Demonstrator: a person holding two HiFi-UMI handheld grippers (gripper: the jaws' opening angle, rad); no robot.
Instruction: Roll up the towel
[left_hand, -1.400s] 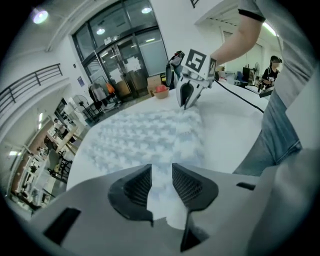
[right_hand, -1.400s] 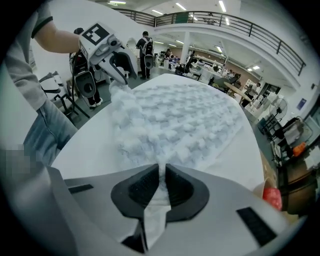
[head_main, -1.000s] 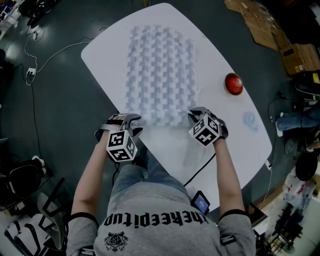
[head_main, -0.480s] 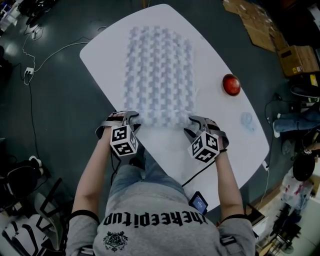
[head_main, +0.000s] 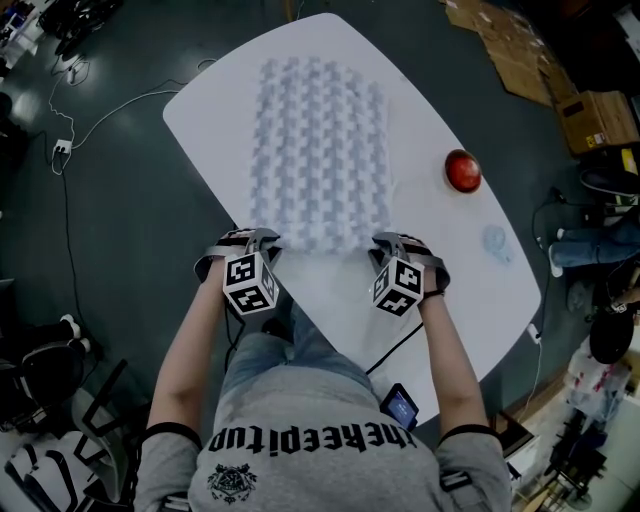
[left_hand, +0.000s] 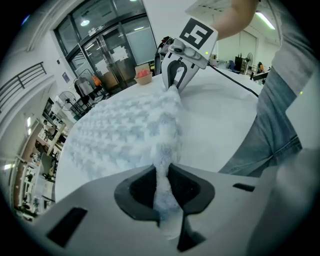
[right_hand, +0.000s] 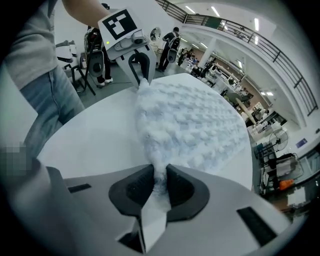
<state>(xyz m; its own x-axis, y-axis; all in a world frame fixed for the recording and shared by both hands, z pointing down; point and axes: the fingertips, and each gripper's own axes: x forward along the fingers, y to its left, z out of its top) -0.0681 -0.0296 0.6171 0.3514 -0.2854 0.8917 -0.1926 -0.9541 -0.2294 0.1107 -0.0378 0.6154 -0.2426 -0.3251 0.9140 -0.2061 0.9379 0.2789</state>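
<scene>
Closing just now, the left hand-held gripper (head_main: 260, 239) and right hand-held gripper (head_main: 388, 243) each pinch a near corner of the towel (head_main: 320, 150) — flat on the tabletop (head_main: 455, 265) — so rolling can start.

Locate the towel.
Head view: the towel lies flat on the table, left of the red ball; the left tongs and right tongs have just closed on its near corners.

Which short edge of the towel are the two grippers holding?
The towel edge nearest the person: the left gripper and right gripper, jaws just closed, pinch its corners. The far edge lies flat.
</scene>
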